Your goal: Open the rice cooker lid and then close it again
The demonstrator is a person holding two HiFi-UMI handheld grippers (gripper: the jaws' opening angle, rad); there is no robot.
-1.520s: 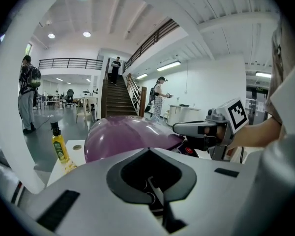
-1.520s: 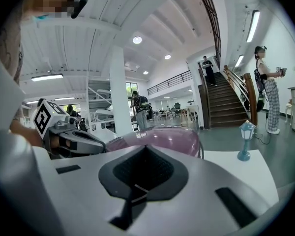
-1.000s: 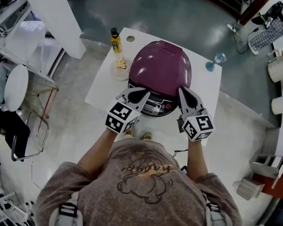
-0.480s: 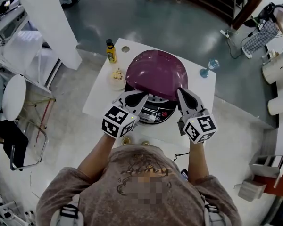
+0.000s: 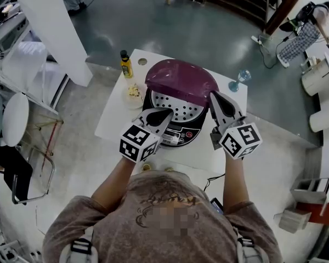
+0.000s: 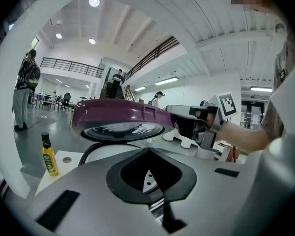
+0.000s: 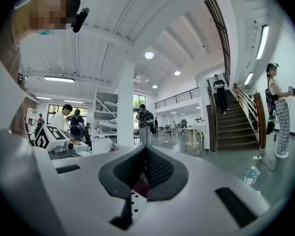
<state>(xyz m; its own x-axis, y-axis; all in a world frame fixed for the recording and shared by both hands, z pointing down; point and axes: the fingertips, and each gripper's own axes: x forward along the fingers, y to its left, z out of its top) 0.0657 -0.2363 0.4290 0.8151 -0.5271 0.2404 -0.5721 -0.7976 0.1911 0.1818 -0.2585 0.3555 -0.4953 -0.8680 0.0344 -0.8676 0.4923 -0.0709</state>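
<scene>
The rice cooker point(image 5: 178, 131) stands on a white table point(image 5: 114, 119). Its purple lid point(image 5: 181, 80) is tilted up at the front, and the perforated inner plate point(image 5: 172, 106) shows beneath it. My right gripper point(image 5: 215, 96) is shut, its tips at the lid's right front edge. In the right gripper view a strip of purple lid point(image 7: 143, 185) shows behind the closed right gripper point(image 7: 146, 149). My left gripper point(image 5: 163, 114) is shut over the cooker's front left, holding nothing. From the left gripper view the raised lid point(image 6: 118, 117) hangs beyond the closed left gripper point(image 6: 148, 151).
A yellow bottle point(image 5: 124, 64) and a bowl of food point(image 5: 134, 92) sit left of the cooker. A blue-tinted glass point(image 5: 238, 80) stands at the table's right corner. White counters and a chair point(image 5: 13, 119) are on the left, and people stand further off.
The lid went from closed to partly raised, exposing the inner plate. My right gripper rose with the lid's edge; my left gripper lifted slightly.
</scene>
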